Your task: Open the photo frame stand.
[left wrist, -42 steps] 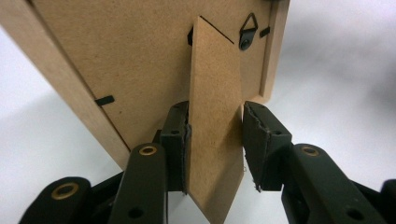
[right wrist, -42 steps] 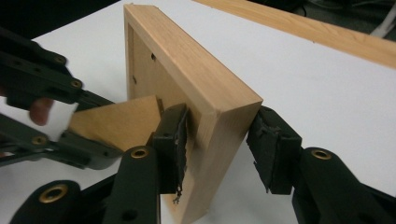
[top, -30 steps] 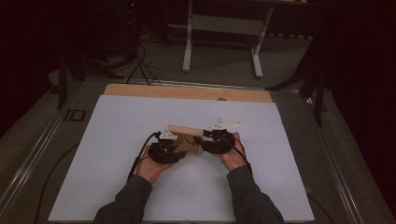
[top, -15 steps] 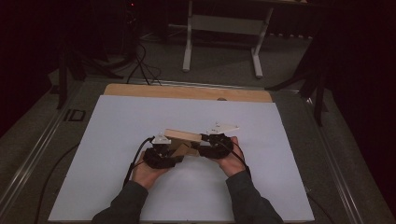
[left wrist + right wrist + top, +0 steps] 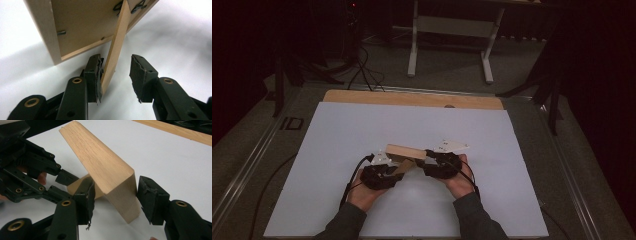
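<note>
A light wooden picture frame (image 5: 404, 151) hangs tilted between my two grippers, low over the white sheet. My right gripper (image 5: 428, 161) is shut on one end of it. In the right gripper view both pads press the thick frame (image 5: 100, 162) at my right gripper (image 5: 117, 187). In the left gripper view I see the frame's brown back (image 5: 82, 25) and its thin stand leg (image 5: 117, 42). My left gripper (image 5: 116, 65) stands open around that leg: one pad touches it, the other is well clear. The right gripper view also shows my left gripper (image 5: 67, 181) behind the frame.
A white sheet (image 5: 362, 130) covers the table, with a wooden strip (image 5: 412, 98) along its far edge. Beyond the table stand white table legs (image 5: 449, 25), and cables (image 5: 362, 65) lie on the dark floor. Metal rails (image 5: 252, 155) run along both sides.
Both hands have drawn the frame a little toward the person's side of the table. The frame stays held between the grippers.
</note>
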Action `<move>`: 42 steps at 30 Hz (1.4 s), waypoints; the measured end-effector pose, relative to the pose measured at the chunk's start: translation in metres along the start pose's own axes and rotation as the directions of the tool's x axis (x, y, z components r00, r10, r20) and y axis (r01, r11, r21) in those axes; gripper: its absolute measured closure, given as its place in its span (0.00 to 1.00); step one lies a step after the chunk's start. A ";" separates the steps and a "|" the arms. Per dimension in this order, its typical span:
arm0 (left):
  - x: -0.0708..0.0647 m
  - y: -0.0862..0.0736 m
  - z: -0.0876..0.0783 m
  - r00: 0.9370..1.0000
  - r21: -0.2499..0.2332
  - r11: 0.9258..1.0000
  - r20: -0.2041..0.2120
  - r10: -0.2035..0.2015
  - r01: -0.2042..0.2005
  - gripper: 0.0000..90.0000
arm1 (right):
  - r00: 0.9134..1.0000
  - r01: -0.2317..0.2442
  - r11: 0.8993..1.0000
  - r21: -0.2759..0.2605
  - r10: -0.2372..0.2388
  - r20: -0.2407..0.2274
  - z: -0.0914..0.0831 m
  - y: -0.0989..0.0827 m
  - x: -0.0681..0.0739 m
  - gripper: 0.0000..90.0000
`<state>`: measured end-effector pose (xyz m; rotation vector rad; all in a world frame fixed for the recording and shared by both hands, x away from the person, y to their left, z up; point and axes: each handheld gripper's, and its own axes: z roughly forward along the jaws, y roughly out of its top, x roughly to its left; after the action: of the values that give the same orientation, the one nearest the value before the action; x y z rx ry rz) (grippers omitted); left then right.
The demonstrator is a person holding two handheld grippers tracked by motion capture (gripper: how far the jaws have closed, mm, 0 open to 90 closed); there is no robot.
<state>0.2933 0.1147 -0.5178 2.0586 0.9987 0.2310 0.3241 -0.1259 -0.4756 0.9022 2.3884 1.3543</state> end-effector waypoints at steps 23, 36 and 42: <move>-0.006 -0.013 -0.004 0.999 0.021 0.999 -0.016 0.035 -0.034 0.68 | 1.000 0.027 1.000 -0.008 -0.026 0.012 -0.004 -0.011 0.015 0.52; -0.007 -0.015 -0.009 0.999 0.021 0.999 -0.015 0.036 -0.036 0.65 | 0.998 0.066 0.998 -0.011 -0.066 -0.001 -0.008 -0.010 0.014 0.50; -0.010 -0.014 -0.012 0.998 0.024 0.998 -0.037 0.060 -0.059 0.62 | 0.996 0.091 0.996 -0.004 -0.091 -0.008 -0.009 -0.011 0.016 0.47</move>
<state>0.2731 0.1194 -0.5189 2.1140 0.9672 0.2915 0.3032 -0.1263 -0.4783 0.7782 2.4010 1.3302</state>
